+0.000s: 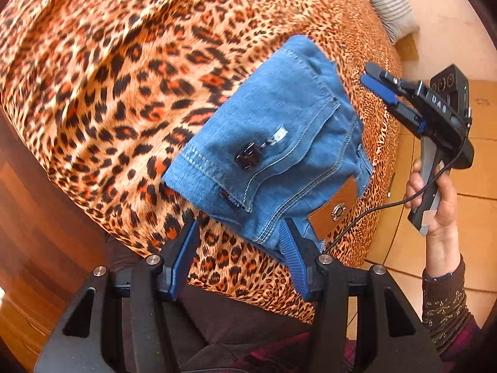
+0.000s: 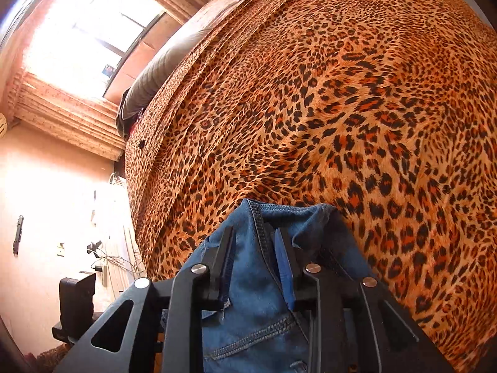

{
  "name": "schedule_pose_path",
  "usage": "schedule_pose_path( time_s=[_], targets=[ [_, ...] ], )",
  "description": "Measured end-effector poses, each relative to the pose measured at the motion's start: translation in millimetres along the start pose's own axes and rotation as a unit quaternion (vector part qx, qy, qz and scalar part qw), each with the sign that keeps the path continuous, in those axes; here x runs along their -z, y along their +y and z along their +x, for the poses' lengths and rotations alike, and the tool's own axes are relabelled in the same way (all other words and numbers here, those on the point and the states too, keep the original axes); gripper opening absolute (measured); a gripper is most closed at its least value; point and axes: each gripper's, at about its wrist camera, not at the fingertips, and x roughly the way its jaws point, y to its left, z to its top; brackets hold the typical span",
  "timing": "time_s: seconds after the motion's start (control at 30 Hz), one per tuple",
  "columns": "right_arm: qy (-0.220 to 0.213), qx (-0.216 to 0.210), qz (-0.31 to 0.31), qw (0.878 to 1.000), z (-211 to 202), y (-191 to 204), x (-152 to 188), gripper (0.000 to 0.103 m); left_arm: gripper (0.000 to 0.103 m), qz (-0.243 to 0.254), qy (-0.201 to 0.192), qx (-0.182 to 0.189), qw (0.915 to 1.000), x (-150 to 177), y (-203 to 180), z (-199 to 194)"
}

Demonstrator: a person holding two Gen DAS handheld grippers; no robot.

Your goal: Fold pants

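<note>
- The left gripper (image 1: 240, 258) hangs over the near edge of the bed with its jaws parted; one blue pad (image 1: 293, 264) lies beside the near corner of the folded jeans (image 1: 276, 143), and nothing is pinched between the two
- The right gripper (image 1: 380, 88), held up in a hand (image 1: 435, 192) off to the right, sits clear of the cloth in the left wrist view, its jaws slightly apart and empty
- From the right gripper's own camera, denim fills the space behind its fingers (image 2: 284, 267), but I judge that as cloth seen past them, not a grip
- The jeans lie as a compact bundle on the leopard-print bedspread (image 1: 108, 62), near its right edge, brown leather patch (image 1: 334, 209) facing up at the near end
- The folding looks close to finished; what remains, I reckon, is tidying
- To do that well: press the loose near corner flat, square the edges so the layers line up, and lift the tools straight away so nothing snags or drags a layer open
- A grey pillow (image 1: 388, 3) rests at the far right
</note>
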Motion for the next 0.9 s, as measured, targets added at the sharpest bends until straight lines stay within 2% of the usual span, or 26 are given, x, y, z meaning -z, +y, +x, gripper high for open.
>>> schedule_pose_path(
  time_s=[0.03, 0.1, 0.17, 0.3, 0.4, 0.47, 0.57, 0.6, 0.63, 0.67, 0.73, 0.8, 0.83, 0.9],
  targets=[
    [-0.008, 0.003, 0.005, 1.000, -12.2, -4.2, 9.0, 0.046, 0.053, 0.010, -0.008, -0.008, 0.9999, -6.3, -4.9, -5.6],
    [-0.025, 0.007, 0.026, 0.999, -33.4, -17.1, 31.8, 0.049, 0.055, 0.026, -0.020, -0.025, 0.9992, -26.8, -17.1, -9.8],
    [-0.033, 0.006, 0.068, 0.997, -46.1, -35.0, 56.6, 0.050, 0.058, 0.033, -0.021, -0.035, 0.9986, -51.5, -18.0, -7.2],
    [-0.054, 0.013, 0.145, 0.988, -60.4, -59.2, 105.9, 0.051, 0.059, 0.055, 0.000, -0.044, 0.9975, -99.1, -43.3, 14.3],
    [-0.075, -0.018, 0.206, 0.976, -61.8, -68.3, 137.2, 0.051, 0.059, 0.069, 0.022, -0.062, 0.9954, -134.5, -57.6, 38.9],
    [-0.085, -0.028, 0.236, 0.968, -54.2, -69.8, 150.0, 0.052, 0.059, 0.067, 0.038, -0.070, 0.9946, -154.5, -65.4, 55.5],
    [-0.107, -0.022, 0.269, 0.957, -38.8, -71.5, 161.5, 0.052, 0.060, 0.074, 0.061, -0.089, 0.9913, -166.2, -71.3, 72.7],
    [-0.116, -0.020, 0.280, 0.953, -32.9, -71.9, 164.2, 0.048, 0.060, 0.078, 0.071, -0.095, 0.9900, -170.0, -72.9, 79.8],
    [-0.125, -0.022, 0.286, 0.950, -28.1, -71.0, 165.3, 0.027, 0.056, 0.084, 0.080, -0.098, 0.9885, -169.8, -74.9, 82.2],
    [-0.128, -0.022, 0.289, 0.948, -24.6, -69.4, 163.7, 0.016, 0.053, 0.092, 0.082, -0.100, 0.9873, -173.1, -77.5, 84.6],
    [-0.150, -0.008, 0.294, 0.944, -31.1, -64.5, 157.7, 0.010, 0.038, 0.113, 0.072, -0.093, 0.9867, -179.3, -86.1, 83.5],
    [-0.192, -0.001, 0.293, 0.937, -46.3, -57.7, 150.1, 0.010, 0.037, 0.126, 0.074, -0.090, 0.9853, -188.5, -89.4, 88.7],
    [-0.197, 0.009, 0.295, 0.935, -47.9, -61.0, 148.3, 0.010, 0.037, 0.128, 0.080, -0.090, 0.9845, -192.8, -88.8, 93.4],
    [-0.170, 0.043, 0.320, 0.931, -34.6, -73.8, 146.6, 0.011, 0.037, 0.140, 0.090, -0.082, 0.9827, -198.4, -90.4, 96.8]
  ],
)
